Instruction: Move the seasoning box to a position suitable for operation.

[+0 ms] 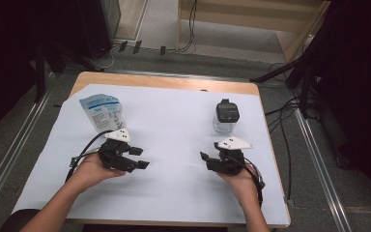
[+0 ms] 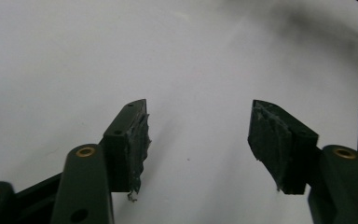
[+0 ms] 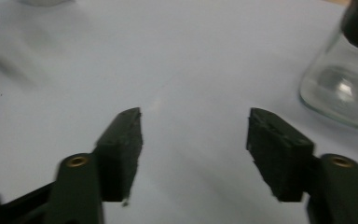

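Judging the small glass bottle (image 1: pixel 225 117) rigid, slick and breakable, best taken round its black cap, with both tools, left (image 1: pixel 137 157) and right (image 1: pixel 206 160), gaping empty above the bench (image 1: pixel 174 140).

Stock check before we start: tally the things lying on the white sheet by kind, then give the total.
Blue-and-white pouch: 1
Clear glass jar with a black lid: 1
Total: 2
Both rest on the white sheet, apart from each other; the left gripper and right gripper stand open with nothing between the jaws.
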`<state>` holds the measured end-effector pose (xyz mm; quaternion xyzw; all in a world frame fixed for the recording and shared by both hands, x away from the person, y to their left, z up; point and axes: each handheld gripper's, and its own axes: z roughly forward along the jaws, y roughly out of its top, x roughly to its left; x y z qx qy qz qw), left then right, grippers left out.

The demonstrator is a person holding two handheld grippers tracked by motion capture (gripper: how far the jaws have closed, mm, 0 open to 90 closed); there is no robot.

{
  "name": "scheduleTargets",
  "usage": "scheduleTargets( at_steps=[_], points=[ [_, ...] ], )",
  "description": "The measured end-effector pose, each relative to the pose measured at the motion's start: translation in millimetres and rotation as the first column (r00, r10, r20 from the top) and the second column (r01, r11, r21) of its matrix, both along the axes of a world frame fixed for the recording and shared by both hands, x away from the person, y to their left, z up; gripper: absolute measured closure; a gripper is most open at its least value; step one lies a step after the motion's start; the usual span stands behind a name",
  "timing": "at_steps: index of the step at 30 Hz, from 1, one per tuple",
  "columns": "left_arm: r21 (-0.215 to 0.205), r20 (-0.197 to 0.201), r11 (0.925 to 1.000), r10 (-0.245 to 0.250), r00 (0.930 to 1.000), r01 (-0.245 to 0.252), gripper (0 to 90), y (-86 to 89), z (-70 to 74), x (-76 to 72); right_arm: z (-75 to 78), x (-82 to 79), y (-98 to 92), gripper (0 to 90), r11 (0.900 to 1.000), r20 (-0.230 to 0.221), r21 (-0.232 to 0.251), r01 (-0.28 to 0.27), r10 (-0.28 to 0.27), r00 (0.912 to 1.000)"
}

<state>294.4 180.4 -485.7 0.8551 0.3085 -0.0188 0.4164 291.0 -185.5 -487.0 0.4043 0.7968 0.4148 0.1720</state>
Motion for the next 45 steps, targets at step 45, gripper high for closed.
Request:
scheduleTargets(
  at_steps=[45],
  points=[
    [0.028, 0.068, 0.9964, 0.078, 0.9946, -0.080, 39.8, 16.3, 3.4, -15.7, 14.2, 12.2, 4.4, 20.2, 0.998, -0.022, 0.025, 0.057, -0.057, 0.9981]
  ],
)
